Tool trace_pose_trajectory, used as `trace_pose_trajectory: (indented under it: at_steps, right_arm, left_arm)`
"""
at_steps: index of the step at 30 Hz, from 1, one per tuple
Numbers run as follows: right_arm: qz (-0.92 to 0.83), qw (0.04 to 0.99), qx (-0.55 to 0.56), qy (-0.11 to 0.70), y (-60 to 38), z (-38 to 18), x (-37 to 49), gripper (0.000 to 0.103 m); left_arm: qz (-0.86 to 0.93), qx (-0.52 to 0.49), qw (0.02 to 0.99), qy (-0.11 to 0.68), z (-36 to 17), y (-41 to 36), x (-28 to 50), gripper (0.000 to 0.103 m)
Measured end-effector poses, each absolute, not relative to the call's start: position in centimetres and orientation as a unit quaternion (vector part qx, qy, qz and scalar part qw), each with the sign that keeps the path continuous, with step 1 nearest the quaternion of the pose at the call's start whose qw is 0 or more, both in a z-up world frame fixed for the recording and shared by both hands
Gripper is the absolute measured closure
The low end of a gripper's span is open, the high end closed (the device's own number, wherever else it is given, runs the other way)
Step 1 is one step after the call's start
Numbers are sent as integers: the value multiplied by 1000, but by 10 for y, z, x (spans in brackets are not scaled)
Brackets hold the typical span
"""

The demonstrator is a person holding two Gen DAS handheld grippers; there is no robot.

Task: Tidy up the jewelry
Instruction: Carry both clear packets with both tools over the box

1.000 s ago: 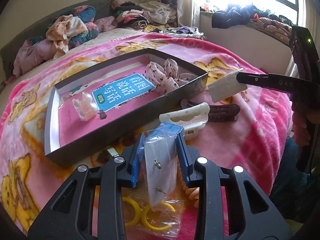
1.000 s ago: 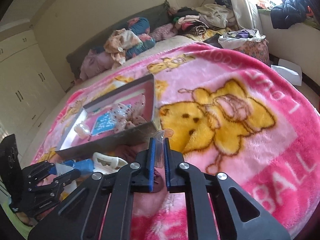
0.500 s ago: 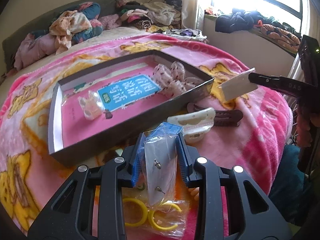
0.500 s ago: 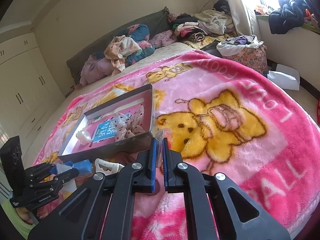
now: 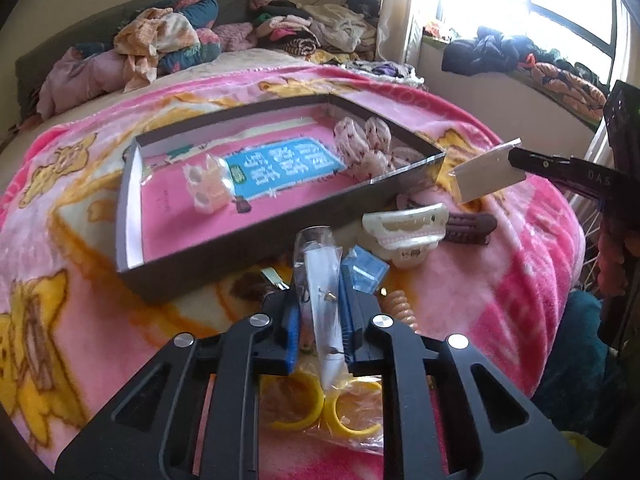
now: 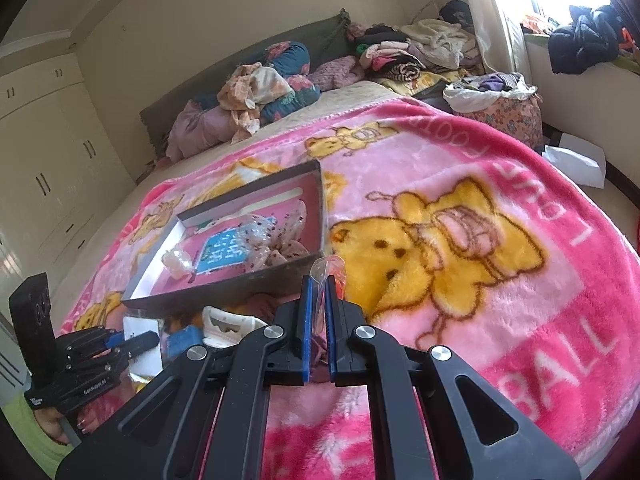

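My left gripper (image 5: 320, 280) holds a clear packet with an earring card (image 5: 322, 300); its jaws are closing and the blue pads press the packet into a narrow fold. It hovers in front of the dark open box (image 5: 132, 184) on the pink blanket. From the right wrist view, the left gripper (image 6: 132, 340) is at the lower left with its packet (image 6: 138, 328). My right gripper (image 6: 318, 284) is shut on another clear packet (image 6: 326, 270), just right of the box's near corner (image 6: 320, 208). That packet's white card (image 5: 486, 176) shows in the left wrist view.
The box holds a blue card (image 5: 280, 168), dotted fabric bows (image 5: 364, 144) and a clear bag of pale pieces (image 5: 208, 184). On the blanket lie a white hair claw (image 5: 404, 232), brown clip (image 5: 468, 226), small blue box (image 5: 366, 272), orange coil tie (image 5: 400, 308) and bagged yellow rings (image 5: 320, 404).
The left jaws have squeezed in, folding the earring packet narrower. The left gripper has shifted across the bed in front of the box. The right gripper keeps its packet and has hardly moved.
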State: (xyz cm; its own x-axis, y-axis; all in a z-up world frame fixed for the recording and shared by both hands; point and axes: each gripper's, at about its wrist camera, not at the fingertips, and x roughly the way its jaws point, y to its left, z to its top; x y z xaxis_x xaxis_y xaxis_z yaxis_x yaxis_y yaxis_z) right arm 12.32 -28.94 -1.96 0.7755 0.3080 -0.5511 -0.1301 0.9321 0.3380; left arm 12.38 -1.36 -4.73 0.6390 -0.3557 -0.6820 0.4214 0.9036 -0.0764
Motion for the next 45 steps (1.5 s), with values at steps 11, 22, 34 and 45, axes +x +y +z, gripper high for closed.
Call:
trace_pose_trajectory:
  at_steps: [11,22,34,45]
  right_arm:
    - [143,936,135,291,-279,13,132,97]
    - [161,932,139,293,-261,19,161,97]
    - [162,932,141,293,-257,18,189,97]
    - [158,927,154,303,-263,3,206,97]
  left_arm:
    - [-213,33,920,327,-15,-15,143,94]
    - [-203,28,923,325,-12,-19,179,94]
    - [-228,33,912,339,-22,-38,208,94]
    - [-227,30,908,351,-24,-47,237,94]
